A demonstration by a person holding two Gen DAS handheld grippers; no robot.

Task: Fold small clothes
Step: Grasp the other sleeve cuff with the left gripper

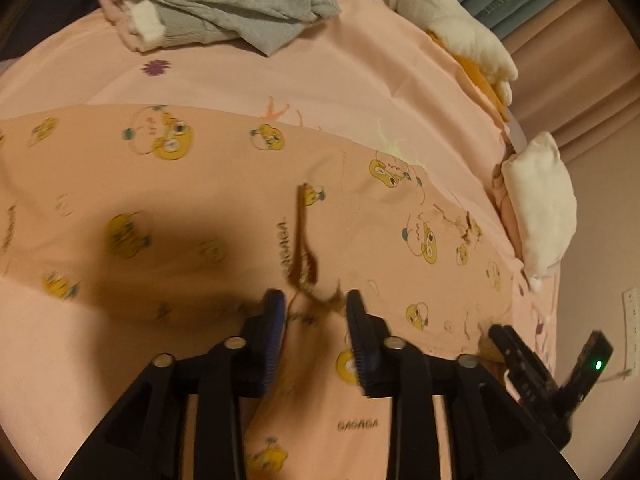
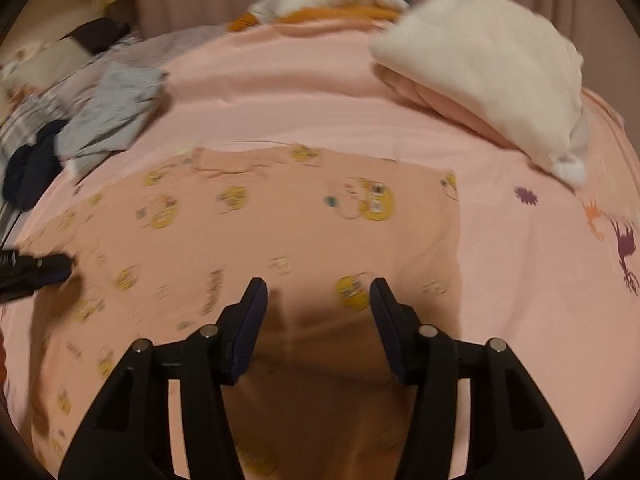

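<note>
Both tongs, the left tongs (image 1: pixel 316 300) and the right tongs (image 2: pixel 318 290), hover with jaws parted and empty over the peach printed garment (image 1: pixel 224 200) spread flat on the pink bed sheet (image 1: pixel 280 76).

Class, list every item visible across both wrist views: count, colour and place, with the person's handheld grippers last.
Peach cartoon-print garment: one, spread flat under both grippers.
Pink bedsheet: one, beneath everything.
Grey knit clothes: one crumpled pile, far side of the sheet.
White folded cloth: one, on a pink layer, at the sheet's edge.
White-and-orange bundle: one, far edge by the curtain.
Dark navy cloth: one, beside the grey pile.
Left gripper: open, over the garment.
Right gripper: open, over the garment.
</note>
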